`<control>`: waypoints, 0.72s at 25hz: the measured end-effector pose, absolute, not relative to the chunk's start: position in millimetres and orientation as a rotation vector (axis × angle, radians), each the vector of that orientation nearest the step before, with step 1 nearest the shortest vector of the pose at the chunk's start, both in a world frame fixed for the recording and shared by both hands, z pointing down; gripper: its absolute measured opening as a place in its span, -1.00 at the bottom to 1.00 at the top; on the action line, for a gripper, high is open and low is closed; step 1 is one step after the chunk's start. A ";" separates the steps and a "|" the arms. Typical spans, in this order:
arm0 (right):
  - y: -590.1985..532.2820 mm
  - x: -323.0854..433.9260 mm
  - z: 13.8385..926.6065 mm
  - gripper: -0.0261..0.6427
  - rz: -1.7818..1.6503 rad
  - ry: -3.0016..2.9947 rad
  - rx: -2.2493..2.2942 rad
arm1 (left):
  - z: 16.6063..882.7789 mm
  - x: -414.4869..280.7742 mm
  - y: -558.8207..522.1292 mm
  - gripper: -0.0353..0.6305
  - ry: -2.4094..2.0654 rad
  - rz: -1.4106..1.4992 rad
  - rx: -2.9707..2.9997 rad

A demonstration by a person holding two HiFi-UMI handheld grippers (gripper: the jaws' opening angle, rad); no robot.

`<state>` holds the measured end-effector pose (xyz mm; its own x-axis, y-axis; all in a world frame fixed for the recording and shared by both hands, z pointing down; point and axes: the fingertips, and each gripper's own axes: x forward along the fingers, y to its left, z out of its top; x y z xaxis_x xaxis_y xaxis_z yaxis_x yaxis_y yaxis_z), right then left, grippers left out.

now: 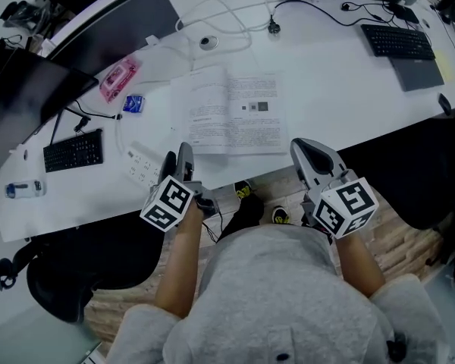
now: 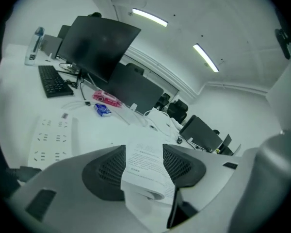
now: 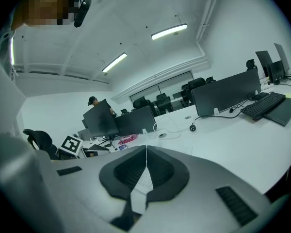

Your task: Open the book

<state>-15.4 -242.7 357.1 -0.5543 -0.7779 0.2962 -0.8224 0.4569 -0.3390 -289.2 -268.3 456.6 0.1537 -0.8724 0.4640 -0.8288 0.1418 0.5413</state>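
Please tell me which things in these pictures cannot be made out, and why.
1. Head view: the print on the book is too small to read.
2. Head view: the label of the pink packet is too small.
3. Left gripper view: most of the book is hidden behind the left gripper.
4. Right gripper view: a person is mostly hidden by a monitor.

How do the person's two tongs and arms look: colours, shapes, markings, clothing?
Both the left tongs and right tongs are light grey, with two broad tapered jaws lined by black ribbed pads. Each carries a white cube with black square markers. The person wears a grey sweater.
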 end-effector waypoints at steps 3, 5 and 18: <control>-242.8 -9.6 345.8 -0.84 0.649 -2.615 1.437 | 426.1 -273.3 -267.1 -0.21 -1.668 -0.004 1.832; -235.0 -1.6 342.2 -0.84 0.638 -2.612 1.441 | 407.3 -257.5 -258.1 -0.21 -1.673 0.059 1.940; -164.2 64.5 309.6 -0.84 0.521 -2.617 1.513 | 296.8 -150.9 -166.8 -0.35 -1.651 0.191 2.422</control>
<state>64.5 -164.2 309.6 -0.5113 -0.8277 0.2310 -0.8531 0.4564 -0.2529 -150.9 -166.8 296.8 0.3665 -0.9041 0.2199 -0.9304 -0.3541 0.0947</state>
